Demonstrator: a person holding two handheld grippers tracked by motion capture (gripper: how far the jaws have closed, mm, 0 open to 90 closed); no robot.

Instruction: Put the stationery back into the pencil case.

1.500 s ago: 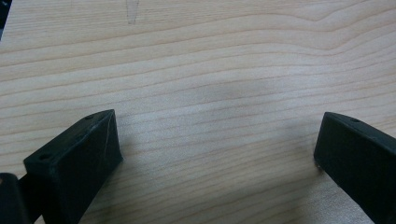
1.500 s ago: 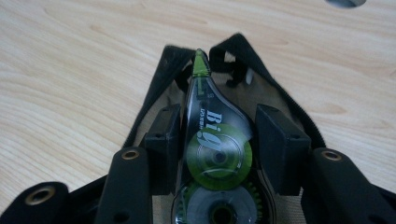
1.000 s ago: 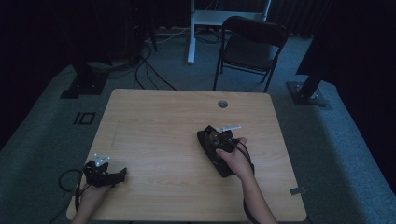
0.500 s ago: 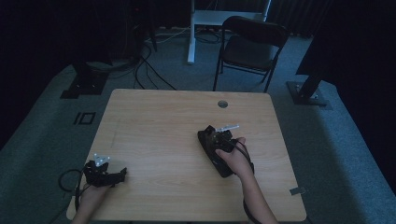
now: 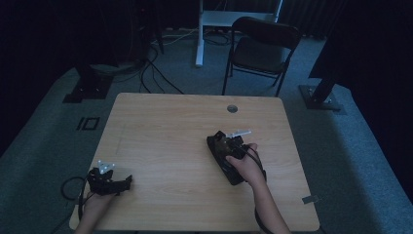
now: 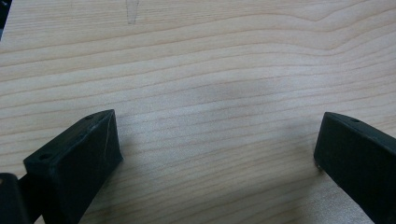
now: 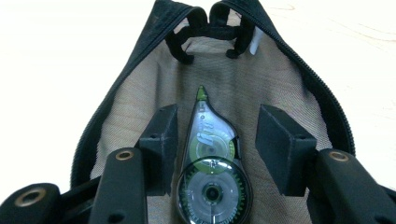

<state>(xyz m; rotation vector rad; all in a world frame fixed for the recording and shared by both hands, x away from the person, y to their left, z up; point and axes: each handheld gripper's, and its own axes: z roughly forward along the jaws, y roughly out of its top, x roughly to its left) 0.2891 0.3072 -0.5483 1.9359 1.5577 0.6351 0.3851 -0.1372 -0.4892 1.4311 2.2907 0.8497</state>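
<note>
Your right gripper (image 7: 212, 149) has just been opening its jaws; both hands sit unmoved. Released, they flank the correction tape (image 7: 211, 163) lying inside the open black pouch (image 5: 225, 158), at the table's (image 5: 170, 126) four o'clock. Your left gripper (image 6: 215, 154) gapes empty at seven o'clock.

The high view is dim and murky, its surroundings nearly black; both gripper views are bright, the counter (image 7: 56, 56) glaring white.
</note>
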